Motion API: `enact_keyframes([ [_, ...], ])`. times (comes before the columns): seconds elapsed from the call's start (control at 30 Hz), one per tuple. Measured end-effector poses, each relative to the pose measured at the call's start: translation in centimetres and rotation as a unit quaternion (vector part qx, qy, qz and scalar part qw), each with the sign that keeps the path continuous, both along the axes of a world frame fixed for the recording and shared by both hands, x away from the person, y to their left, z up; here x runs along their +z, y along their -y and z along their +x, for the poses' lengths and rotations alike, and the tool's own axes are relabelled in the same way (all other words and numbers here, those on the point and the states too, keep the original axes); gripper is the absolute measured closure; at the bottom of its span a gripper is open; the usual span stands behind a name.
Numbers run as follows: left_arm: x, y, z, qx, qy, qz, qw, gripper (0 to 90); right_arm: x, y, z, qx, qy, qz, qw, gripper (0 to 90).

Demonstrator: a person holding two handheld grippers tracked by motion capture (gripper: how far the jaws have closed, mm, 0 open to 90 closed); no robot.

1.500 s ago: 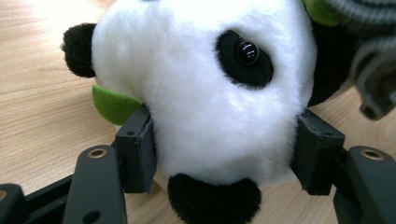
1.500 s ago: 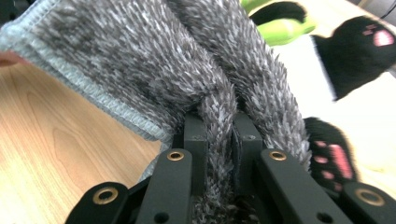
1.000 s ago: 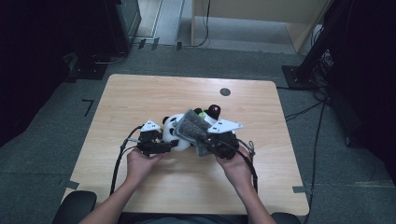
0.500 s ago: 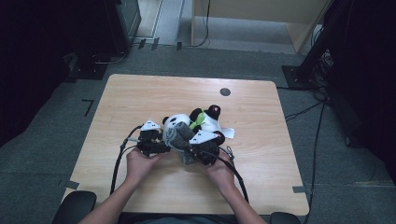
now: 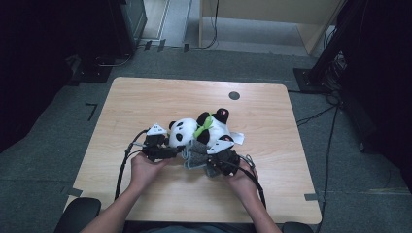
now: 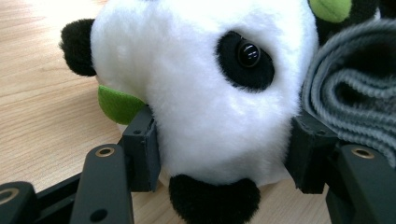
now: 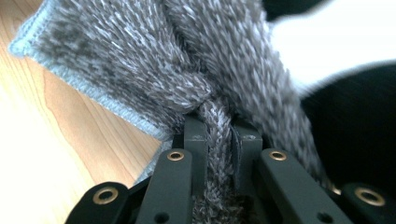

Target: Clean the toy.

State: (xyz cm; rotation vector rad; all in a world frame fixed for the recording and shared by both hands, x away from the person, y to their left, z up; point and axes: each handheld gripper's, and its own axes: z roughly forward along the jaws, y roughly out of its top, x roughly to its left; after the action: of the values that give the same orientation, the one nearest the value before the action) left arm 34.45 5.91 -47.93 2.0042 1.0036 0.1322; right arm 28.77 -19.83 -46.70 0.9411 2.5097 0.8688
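My left gripper has just been closing its jaws on the fluffy head of the toy panda, which lies in the middle of the wooden table. My right gripper pinches the soft grey knitted cloth tight beside the panda. Both feel light and squishy to me, so I grab thick, bunched parts.

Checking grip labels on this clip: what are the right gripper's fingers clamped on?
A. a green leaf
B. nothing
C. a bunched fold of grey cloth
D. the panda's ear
C: in the right gripper view, the right gripper pinches a bunched fold of the grey cloth between its fingers.
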Motion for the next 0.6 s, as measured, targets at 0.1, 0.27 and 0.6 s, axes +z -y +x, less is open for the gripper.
enact_keyframes([
  [0.1,0.0,0.0,0.0,-0.001,0.002,0.001,1.0000,39.1,0.7,0.8,-0.2,-0.005,0.004,-0.001,1.0000,80.9],
  [0.27,0.0,0.0,0.0,-0.002,0.003,0.002,1.0000,39.2,1.8,2.2,-0.5,-0.018,0.010,0.010,0.9997,80.8],
  [0.6,0.0,0.1,0.0,-0.003,0.002,0.001,1.0000,39.1,3.0,5.4,-0.4,-0.047,0.017,0.041,0.9979,80.7],
])
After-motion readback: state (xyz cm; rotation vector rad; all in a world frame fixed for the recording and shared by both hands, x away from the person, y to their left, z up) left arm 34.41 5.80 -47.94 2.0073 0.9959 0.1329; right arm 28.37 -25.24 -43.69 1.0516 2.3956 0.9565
